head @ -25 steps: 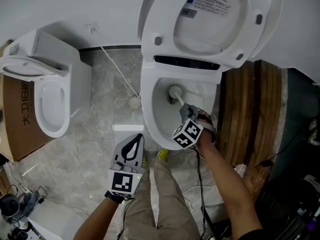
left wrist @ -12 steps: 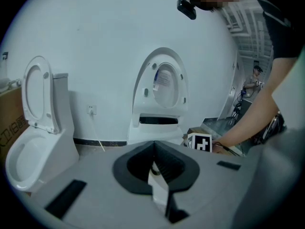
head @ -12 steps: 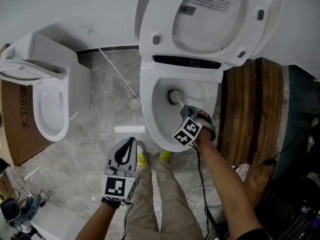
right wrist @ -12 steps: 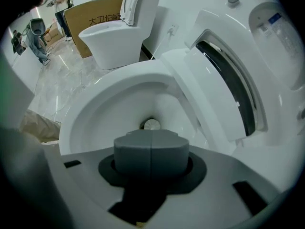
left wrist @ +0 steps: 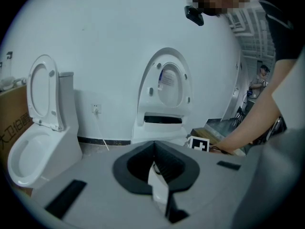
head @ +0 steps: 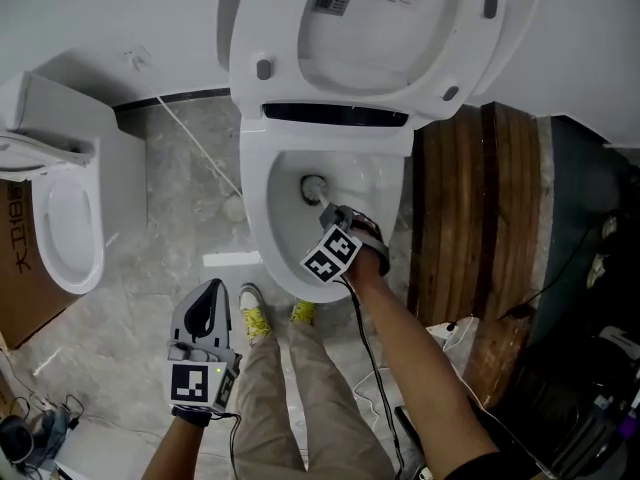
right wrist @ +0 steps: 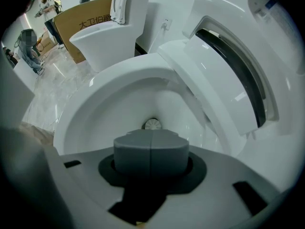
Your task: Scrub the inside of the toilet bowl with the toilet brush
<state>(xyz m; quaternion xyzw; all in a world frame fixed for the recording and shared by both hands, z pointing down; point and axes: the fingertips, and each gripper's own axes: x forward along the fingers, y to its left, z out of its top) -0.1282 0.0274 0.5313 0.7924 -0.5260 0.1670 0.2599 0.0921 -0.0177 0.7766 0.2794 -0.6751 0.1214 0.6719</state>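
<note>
The white toilet bowl (head: 265,238) stands with its seat and lid (head: 380,28) raised. My right gripper (head: 331,214) reaches over the front rim, shut on the toilet brush, whose handle slants down into the bowl. The round brush head (head: 314,187) lies deep in the bowl near the drain. In the right gripper view the brush head (right wrist: 152,124) shows just past the right gripper (right wrist: 151,142), whose closed jaws hide the handle. My left gripper (head: 211,295) hangs over the floor to the left of the bowl, shut and holding nothing. In the left gripper view the left gripper (left wrist: 155,146) points at the toilet (left wrist: 162,128).
A second toilet (head: 55,218) with its lid up stands at the left beside a cardboard box (head: 12,268). A stack of wooden boards (head: 470,218) presses against the bowl's right side. A white cable (head: 195,143) crosses the tiled floor. The person's yellow shoes (head: 252,318) stand before the bowl.
The head view has swung, so the toilet sits further left. My left gripper has drawn back and lower toward the person. The right gripper still holds the brush head deep in the bowl.
</note>
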